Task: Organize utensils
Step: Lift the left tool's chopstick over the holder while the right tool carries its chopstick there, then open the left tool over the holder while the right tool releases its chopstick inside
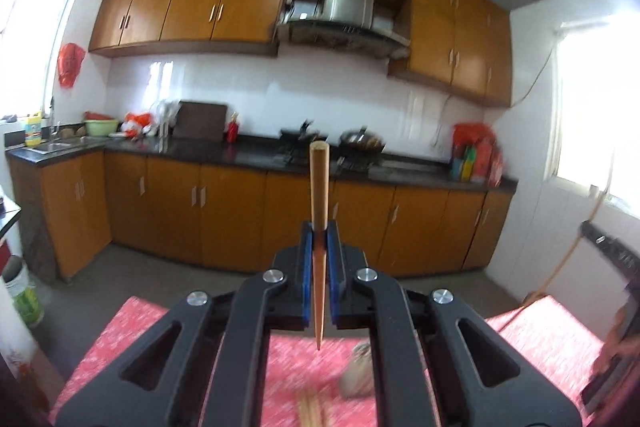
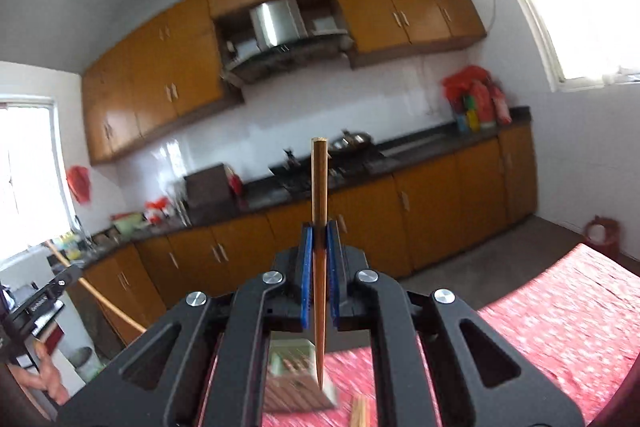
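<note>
In the left wrist view my left gripper [image 1: 319, 233] is shut on a wooden chopstick [image 1: 319, 183]. The stick stands upright between the blue pads [image 1: 307, 259], thick end up, thin tip hanging over the red patterned tablecloth [image 1: 140, 327]. In the right wrist view my right gripper [image 2: 319, 233] is shut on a second chopstick [image 2: 319, 183] the same way. Below it lies a blurred box-like holder [image 2: 296, 383]. Loose chopsticks [image 1: 314, 407] lie on the cloth, and the loose chopsticks [image 2: 359, 411] also show beside the holder.
A blurred beige object [image 1: 358, 371] sits on the cloth. Orange kitchen cabinets [image 1: 240, 219] and a dark counter with a stove [image 1: 304, 147] stand beyond the table. The other gripper [image 2: 44, 299], with its stick and a hand, shows at the left edge.
</note>
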`<act>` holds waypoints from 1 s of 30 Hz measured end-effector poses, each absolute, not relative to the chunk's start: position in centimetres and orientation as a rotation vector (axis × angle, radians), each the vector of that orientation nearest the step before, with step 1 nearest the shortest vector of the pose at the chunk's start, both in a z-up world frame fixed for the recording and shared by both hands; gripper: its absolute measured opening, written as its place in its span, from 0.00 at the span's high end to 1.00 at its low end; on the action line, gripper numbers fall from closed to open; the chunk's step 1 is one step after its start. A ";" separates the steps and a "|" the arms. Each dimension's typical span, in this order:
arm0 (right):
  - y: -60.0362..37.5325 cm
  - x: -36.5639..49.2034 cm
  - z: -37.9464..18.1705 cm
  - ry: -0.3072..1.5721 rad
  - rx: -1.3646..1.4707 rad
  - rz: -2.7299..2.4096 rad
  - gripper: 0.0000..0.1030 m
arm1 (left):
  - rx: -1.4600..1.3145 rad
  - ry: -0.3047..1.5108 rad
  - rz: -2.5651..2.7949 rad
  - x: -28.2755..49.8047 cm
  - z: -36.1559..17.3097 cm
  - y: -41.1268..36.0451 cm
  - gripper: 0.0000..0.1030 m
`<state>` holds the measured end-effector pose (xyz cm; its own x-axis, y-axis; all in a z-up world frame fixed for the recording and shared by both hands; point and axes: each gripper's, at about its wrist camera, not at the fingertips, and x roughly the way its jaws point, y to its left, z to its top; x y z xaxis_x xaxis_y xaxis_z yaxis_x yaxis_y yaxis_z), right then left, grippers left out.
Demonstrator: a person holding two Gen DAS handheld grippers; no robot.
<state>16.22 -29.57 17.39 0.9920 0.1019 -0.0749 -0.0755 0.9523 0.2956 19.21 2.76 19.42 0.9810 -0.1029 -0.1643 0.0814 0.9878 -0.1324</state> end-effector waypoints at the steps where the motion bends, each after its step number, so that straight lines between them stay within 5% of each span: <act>1: -29.0 16.7 17.5 0.074 0.288 0.094 0.93 | -0.131 0.151 -0.105 19.6 19.9 1.9 0.92; 22: -24.6 22.5 10.2 0.253 0.203 0.132 0.91 | -0.134 0.339 -0.183 26.6 10.6 -4.2 0.91; 24: -24.7 22.3 10.3 0.260 0.206 0.131 0.82 | -0.135 0.344 -0.176 26.5 10.4 -4.0 0.83; 26: -24.9 21.7 10.6 0.250 0.208 0.123 0.60 | -0.139 0.343 -0.170 26.1 10.4 -3.6 0.75; 30: -25.3 20.2 11.6 0.227 0.201 0.116 0.59 | -0.143 0.327 -0.159 24.6 11.0 -2.7 0.70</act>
<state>20.25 -25.29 11.59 0.9679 0.1367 -0.2111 -0.0917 0.9734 0.2101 24.61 -2.70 11.00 0.9348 -0.1780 -0.3074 0.1320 0.9775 -0.1646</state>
